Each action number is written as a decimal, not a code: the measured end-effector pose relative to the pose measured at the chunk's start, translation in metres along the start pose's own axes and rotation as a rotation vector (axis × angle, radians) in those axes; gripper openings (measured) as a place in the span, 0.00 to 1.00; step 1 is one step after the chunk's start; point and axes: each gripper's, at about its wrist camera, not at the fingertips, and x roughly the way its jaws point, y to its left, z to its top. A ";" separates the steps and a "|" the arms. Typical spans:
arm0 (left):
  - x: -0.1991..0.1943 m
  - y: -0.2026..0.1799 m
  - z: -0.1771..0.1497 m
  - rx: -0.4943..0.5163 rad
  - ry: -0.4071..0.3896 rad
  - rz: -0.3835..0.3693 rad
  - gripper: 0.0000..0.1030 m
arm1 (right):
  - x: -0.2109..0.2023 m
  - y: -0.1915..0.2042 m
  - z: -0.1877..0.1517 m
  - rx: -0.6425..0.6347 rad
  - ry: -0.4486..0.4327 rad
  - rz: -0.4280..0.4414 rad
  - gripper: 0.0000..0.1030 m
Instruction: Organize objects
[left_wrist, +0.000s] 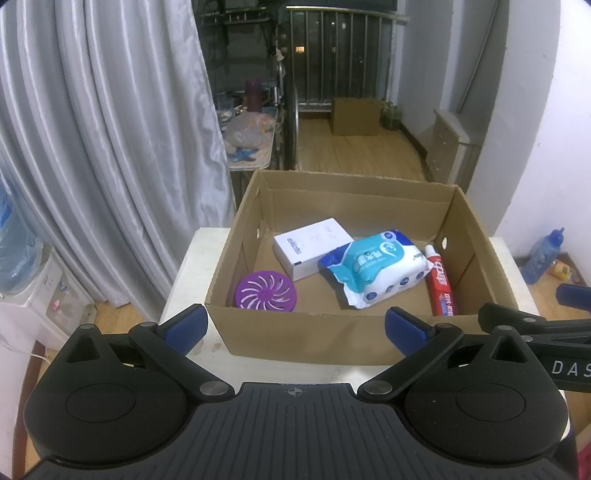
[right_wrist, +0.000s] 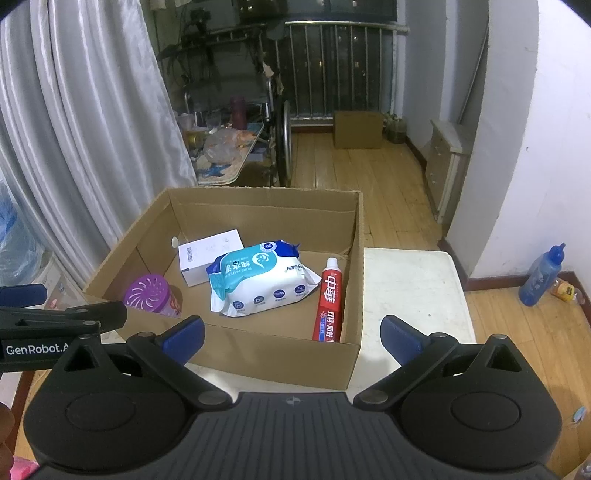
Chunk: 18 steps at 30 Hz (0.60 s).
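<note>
Cardboard box (left_wrist: 295, 332) sits on the white table (left_wrist: 192, 266) just ahead of me, w/ all four items inside. Both my grippers hang short of its near wall: left gripper (left_wrist: 295, 328) w/ jaws wide apart, nothing between them; right gripper (right_wrist: 291, 336) likewise spread and empty. Toothpaste tube (right_wrist: 330, 300) lies flat along the right wall, long axis running near-to-far, white cap at the far end, crimped tail toward me. I'd guess it's light, fairly stiff when full but squashy mid-body, so I'd pinch across its width near the middle, gently. Wet-wipes pack (right_wrist: 255, 280) lies in the centre, touching or nearly touching the tube; long axis roughly left-right, slightly skewed, w/ its far-left end resting on the white carton (right_wrist: 207, 254). It looks soft, film-wrapped, prob. slippery and the heaviest of the lot; best taken across the short side, deep bite, not by the crimped seam. White carton is rigid, flat, at the far left, long axis angled left-near to right-far; easy to clamp on its narrow faces. Purple air-freshener jar (right_wrist: 149, 295) stands upright in the near-left corner, vented lid up; hard, round, could roll out of a grip, so I'd take it across the body below the lid.
</note>
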 end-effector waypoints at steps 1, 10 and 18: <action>-0.001 -0.001 0.000 0.000 -0.001 0.001 1.00 | 0.000 0.000 0.000 0.000 -0.001 0.000 1.00; -0.002 -0.003 0.001 0.004 -0.005 0.004 1.00 | -0.003 -0.002 0.000 0.004 -0.002 -0.001 1.00; -0.003 -0.004 0.001 0.004 -0.007 0.007 1.00 | -0.002 -0.002 0.001 0.007 -0.001 0.000 1.00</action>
